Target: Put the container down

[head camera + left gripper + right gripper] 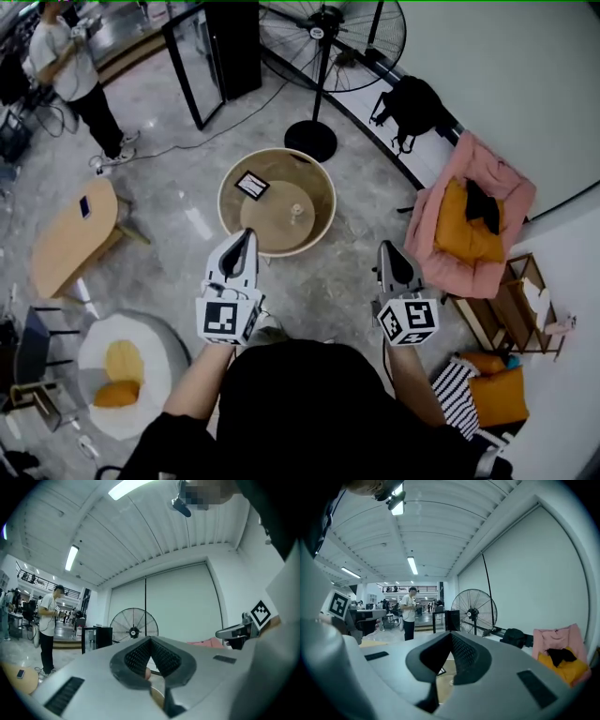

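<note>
My left tongs are pinched tight: grey plastic shells with black meshed pads, nothing held. My right tongs look the same, closed and empty. The small pale container, too small to read its shape, stands mid-bench on the round tan bench, which has a raised rim. It sits at 1 o'clock from the left tongs and 11 o'clock from the right, clear of both. A flat black-framed card lies at its 10 o'clock.

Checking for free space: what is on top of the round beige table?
A small dark-framed card and a small pale object near the centre sit on the round beige table. The left tool overlaps its near edge, so that strip is hidden.
</note>
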Tool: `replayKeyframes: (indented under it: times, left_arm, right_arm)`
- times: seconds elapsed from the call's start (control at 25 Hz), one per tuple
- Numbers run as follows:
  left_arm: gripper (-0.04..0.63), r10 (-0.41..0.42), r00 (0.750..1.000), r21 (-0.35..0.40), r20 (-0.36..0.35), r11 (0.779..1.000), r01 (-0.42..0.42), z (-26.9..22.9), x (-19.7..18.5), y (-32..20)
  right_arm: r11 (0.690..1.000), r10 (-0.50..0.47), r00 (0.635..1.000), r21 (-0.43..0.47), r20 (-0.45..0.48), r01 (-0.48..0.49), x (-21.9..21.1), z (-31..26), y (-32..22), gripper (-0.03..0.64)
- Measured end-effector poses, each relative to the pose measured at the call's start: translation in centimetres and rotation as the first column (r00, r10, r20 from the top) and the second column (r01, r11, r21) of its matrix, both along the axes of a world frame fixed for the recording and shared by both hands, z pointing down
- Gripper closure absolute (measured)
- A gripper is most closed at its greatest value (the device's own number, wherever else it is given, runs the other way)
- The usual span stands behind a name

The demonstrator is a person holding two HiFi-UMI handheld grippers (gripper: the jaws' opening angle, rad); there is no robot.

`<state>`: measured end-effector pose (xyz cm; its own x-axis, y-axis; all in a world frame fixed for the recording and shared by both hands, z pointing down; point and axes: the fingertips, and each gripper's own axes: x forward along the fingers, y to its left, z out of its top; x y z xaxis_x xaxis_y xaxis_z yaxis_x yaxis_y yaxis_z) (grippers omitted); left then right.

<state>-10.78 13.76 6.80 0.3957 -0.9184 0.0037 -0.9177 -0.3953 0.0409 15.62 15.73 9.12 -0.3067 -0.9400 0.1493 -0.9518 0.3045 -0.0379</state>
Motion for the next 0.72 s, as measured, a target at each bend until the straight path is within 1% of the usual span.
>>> replayKeyframes:
  times: [0.08, 0.16, 0.24, 0.28, 0.36, 0.48, 0.6, 0.72]
  left_arm:
    - [0.575, -0.029, 1.0, -0.004, 0.004, 1.0, 0.029, -0.5, 0.9, 0.1]
    - [0.575, -0.039, 0.999, -0.003, 0.01, 0.999, 0.039, -0.7, 2.3, 0.1]
    - [0.575, -0.011, 0.999, 0.028, 0.04, 1.0, 0.01, -0.7, 4.2, 0.4]
    - [0.575, 0.005, 0.999, 0.039, 0.044, 0.999, -0.007, -0.8, 5.1, 0.6]
    - [0.575, 0.016, 0.999, 0.036, 0.029, 0.999, -0.017, -0.7, 6.3, 1.0]
    - [0.575, 0.0, 1.0, 0.015, 0.003, 1.0, 0.0, -0.4, 7.0, 1.4]
    - [0.575, -0.002, 1.0, 0.017, 0.009, 1.0, 0.002, 0.1, 7.4, 1.0]
    - [0.575, 0.0, 1.0, 0.012, 0.001, 1.0, 0.0, 0.6, 7.8, 0.8]
  right_arm:
    - [1.0, -0.001, 1.0, 0.015, 0.004, 0.001, 1.1, -0.1, 0.3, 0.595]
    - [1.0, -0.015, 1.0, 0.006, 0.014, 0.015, 2.0, 0.0, 0.3, 0.595]
    - [1.0, -0.031, 0.999, 0.0, 0.007, 0.031, 2.6, -0.1, 0.3, 0.595]
    - [0.999, -0.038, 0.999, 0.001, 0.0, 0.038, 2.8, -0.2, 0.3, 0.595]
    - [0.999, -0.051, 0.999, 0.006, -0.012, 0.051, 3.1, -0.5, 0.6, 0.595]
    - [0.998, -0.068, 0.998, 0.008, -0.018, 0.068, 3.4, -0.9, 0.9, 0.595]
    - [0.997, -0.076, 0.997, 0.0, -0.021, 0.076, 3.1, -0.5, 0.4, 0.595]
    - [0.997, -0.075, 0.997, -0.026, -0.014, 0.074, 3.0, 0.3, -0.1, 0.595]
